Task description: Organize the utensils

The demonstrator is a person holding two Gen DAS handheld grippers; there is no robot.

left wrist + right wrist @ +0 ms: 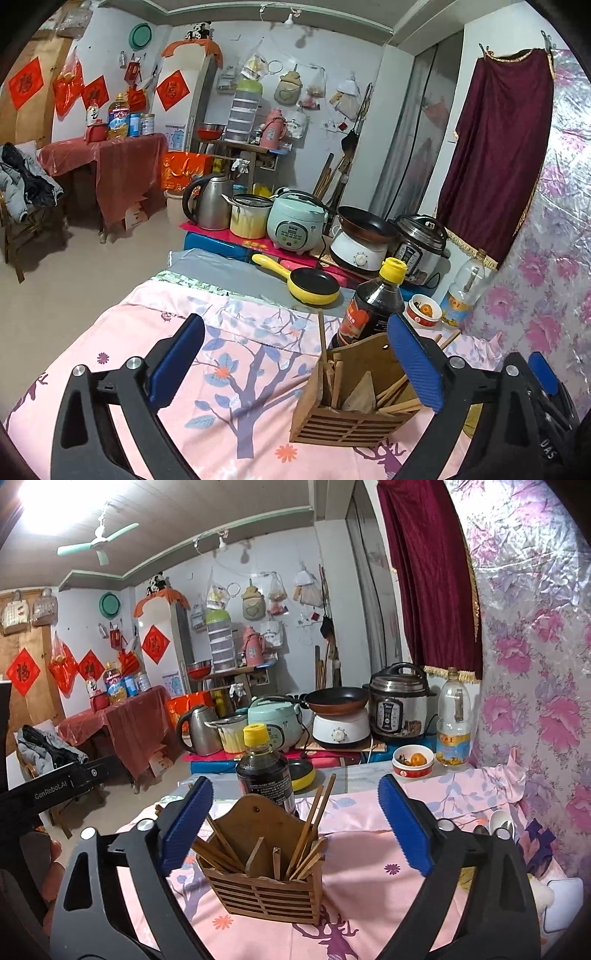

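Wooden slatted utensil holder (pixel 264 878) already carries the brown wooden chopsticks (pixel 308 834). Left tongs (pixel 295 369) and right tongs (pixel 295 827) both released, empty. Possibly spoons remain at right.

Hidden and cut-off parts around the wooden utensil holder

In the left wrist view the left gripper's right finger (pixel 415 363) covers the right side of the wooden utensil holder (pixel 345 424), and the lower ends of the chopsticks (pixel 397 400) sit out of sight inside it. The soy sauce bottle (pixel 264 771) is hidden at its base behind the holder's back panel in the right wrist view. There the yellow pan (pixel 303 773) shows only partly behind that bottle, and the spoons (pixel 498 821) beyond the right gripper's finger are mostly covered.
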